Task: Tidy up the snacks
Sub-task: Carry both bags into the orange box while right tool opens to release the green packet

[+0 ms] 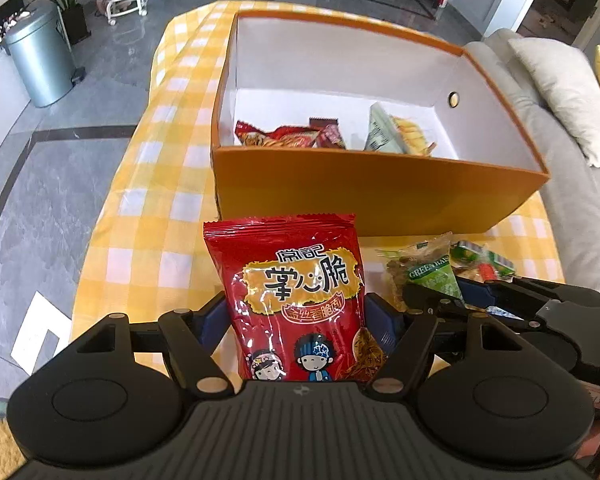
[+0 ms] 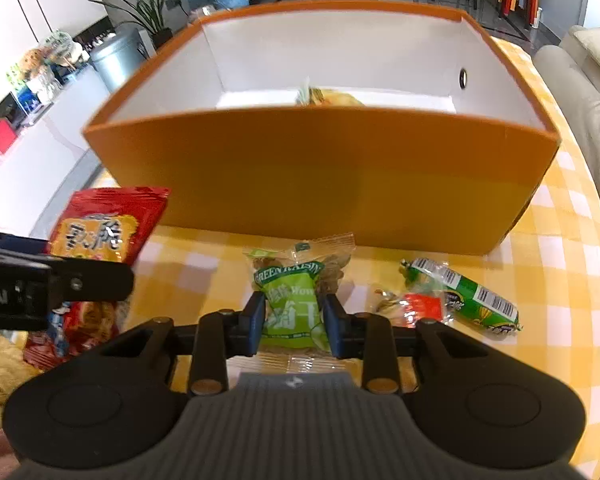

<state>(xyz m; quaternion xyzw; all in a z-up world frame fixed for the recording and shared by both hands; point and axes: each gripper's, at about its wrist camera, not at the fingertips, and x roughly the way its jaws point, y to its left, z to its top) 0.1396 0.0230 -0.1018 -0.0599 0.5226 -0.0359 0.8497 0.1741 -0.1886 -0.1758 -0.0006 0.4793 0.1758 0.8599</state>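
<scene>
Your left gripper [image 1: 300,316] pinching a red bag [image 1: 296,300] upright before the orange box [image 1: 380,196], your right gripper [image 2: 294,322] pressed onto a raisin pack [image 2: 296,300] on the checked cloth [image 2: 560,280], sausage [image 2: 464,298] just beside, snacks already boxed

2 wrist cameras look steeply down at one table from close range.
The left wrist view peers over the near wall of the orange box [image 1: 380,196] into its white interior; the right wrist view sits lower and nearer, facing that wall [image 2: 320,184]. Both share the box, the checked tablecloth [image 1: 148,208] and the raisin packet [image 2: 290,304].
</scene>
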